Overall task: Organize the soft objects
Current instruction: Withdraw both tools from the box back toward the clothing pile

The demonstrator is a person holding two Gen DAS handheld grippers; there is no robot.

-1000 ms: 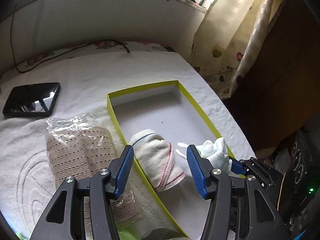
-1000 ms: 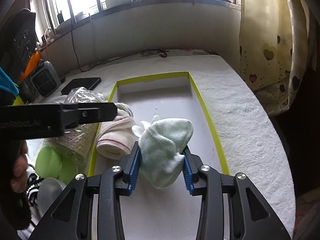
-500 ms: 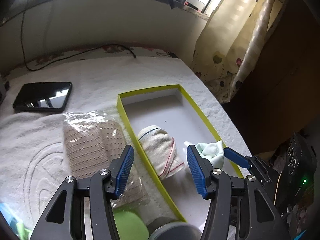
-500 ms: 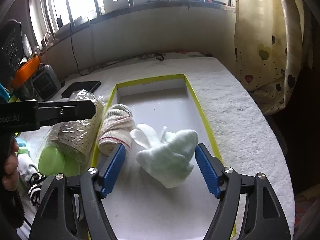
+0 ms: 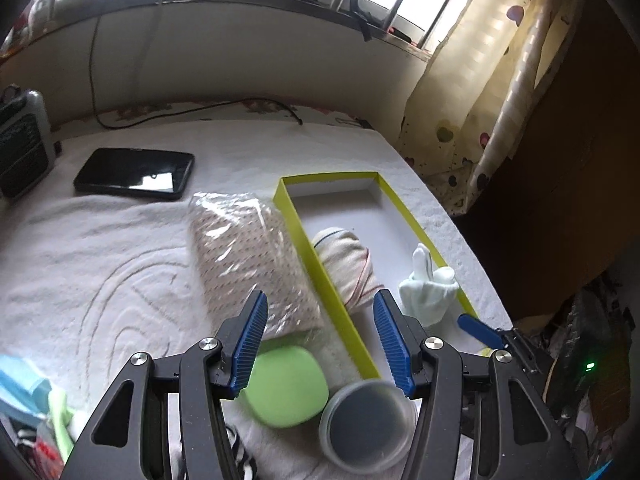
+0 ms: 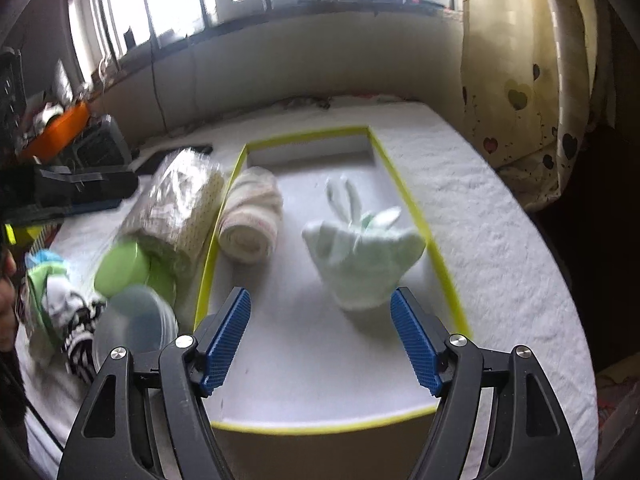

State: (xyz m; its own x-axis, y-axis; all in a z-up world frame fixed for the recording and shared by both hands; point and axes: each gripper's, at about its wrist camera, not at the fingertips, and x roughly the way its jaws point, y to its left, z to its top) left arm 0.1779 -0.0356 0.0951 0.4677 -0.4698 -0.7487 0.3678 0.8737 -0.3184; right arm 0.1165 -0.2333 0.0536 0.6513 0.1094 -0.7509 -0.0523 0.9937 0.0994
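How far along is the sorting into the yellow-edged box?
Done: the rolled cream cloth and mint socks lie in the box. In hand: nothing; both the right tool and left tool are open. Left: the wrapped bundle and striped socks outside.

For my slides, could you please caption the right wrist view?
Open right gripper above pale green socks lying in the yellow-rimmed tray near a rolled cloth.

Fuzzy cloth towel (image 5: 120,248), glossy phone (image 5: 134,174)
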